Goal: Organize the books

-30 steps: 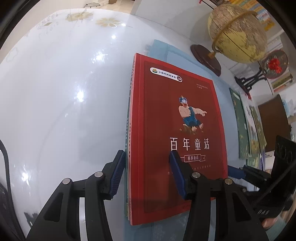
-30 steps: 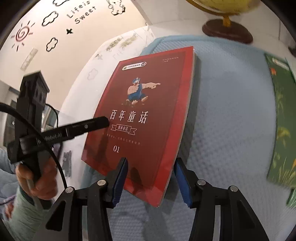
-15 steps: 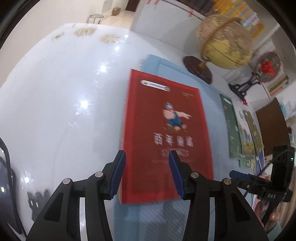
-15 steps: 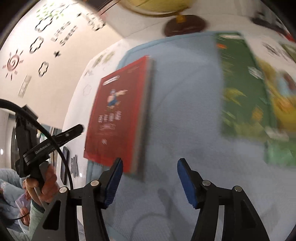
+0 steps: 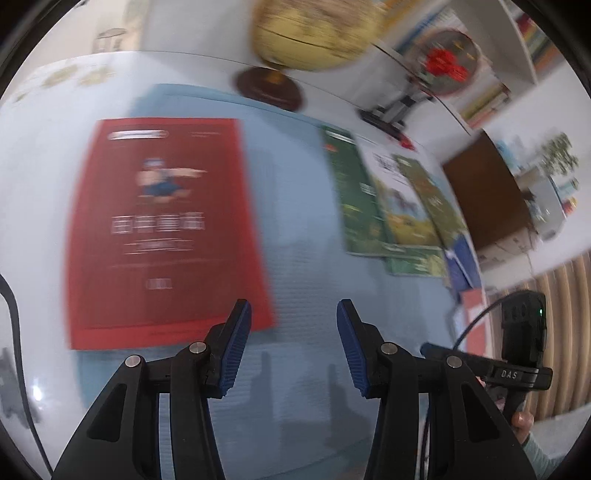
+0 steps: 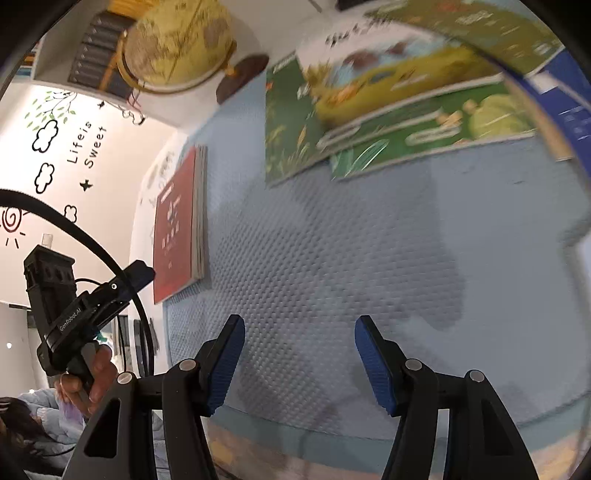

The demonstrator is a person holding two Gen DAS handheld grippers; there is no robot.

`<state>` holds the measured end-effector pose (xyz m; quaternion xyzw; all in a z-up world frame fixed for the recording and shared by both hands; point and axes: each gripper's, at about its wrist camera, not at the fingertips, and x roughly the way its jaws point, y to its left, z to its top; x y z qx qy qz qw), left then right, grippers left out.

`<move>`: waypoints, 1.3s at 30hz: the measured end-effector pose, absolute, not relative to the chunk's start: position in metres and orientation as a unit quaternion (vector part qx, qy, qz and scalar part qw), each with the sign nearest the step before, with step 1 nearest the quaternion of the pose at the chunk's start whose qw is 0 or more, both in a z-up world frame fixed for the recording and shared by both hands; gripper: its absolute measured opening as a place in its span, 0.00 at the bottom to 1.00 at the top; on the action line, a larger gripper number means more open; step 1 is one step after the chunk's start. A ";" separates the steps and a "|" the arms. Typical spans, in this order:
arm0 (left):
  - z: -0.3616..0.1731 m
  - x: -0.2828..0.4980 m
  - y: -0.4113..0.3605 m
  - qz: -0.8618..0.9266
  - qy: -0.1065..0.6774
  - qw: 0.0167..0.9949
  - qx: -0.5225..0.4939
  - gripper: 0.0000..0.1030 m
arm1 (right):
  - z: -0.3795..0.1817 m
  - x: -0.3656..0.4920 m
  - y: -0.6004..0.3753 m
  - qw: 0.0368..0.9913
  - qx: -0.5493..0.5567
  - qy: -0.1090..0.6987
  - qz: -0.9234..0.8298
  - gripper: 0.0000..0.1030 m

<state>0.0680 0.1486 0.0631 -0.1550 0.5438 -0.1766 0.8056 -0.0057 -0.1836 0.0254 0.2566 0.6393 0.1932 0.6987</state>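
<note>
Flat red book (image 5: 168, 232) on dimpled blue mat (image 6: 332, 258) — both grippers' ribbed fingers (image 5: 232, 350) apart, empty.

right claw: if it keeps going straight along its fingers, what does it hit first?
Probably the bare blue mat: the open right claw holds nothing and nothing lies between its fingers. The overlapping green books sit further along; depth is unclear.

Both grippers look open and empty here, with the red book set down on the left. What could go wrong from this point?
1. The remaining books overlap in a loose fan, so the right gripper may pinch two covers or drag neighbours.
2. The red book overhangs the blue mat onto the glossy table; the stack under it could slide when more books land.
3. The globe stands close behind the books; a high lift might clip it.
</note>
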 end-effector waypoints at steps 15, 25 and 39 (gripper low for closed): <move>0.080 0.118 -0.014 -0.214 0.568 0.789 -0.092 0.43 | 0.051 0.024 -0.316 0.766 0.199 0.592 0.152 0.60; 0.059 0.180 -0.114 -0.232 0.591 0.763 -0.117 0.43 | 0.040 0.139 -0.446 0.776 0.278 0.561 0.079 0.61; 0.014 0.240 -0.154 -0.227 0.622 0.734 -0.152 0.43 | -0.005 0.218 -0.455 0.780 0.239 0.571 0.084 0.42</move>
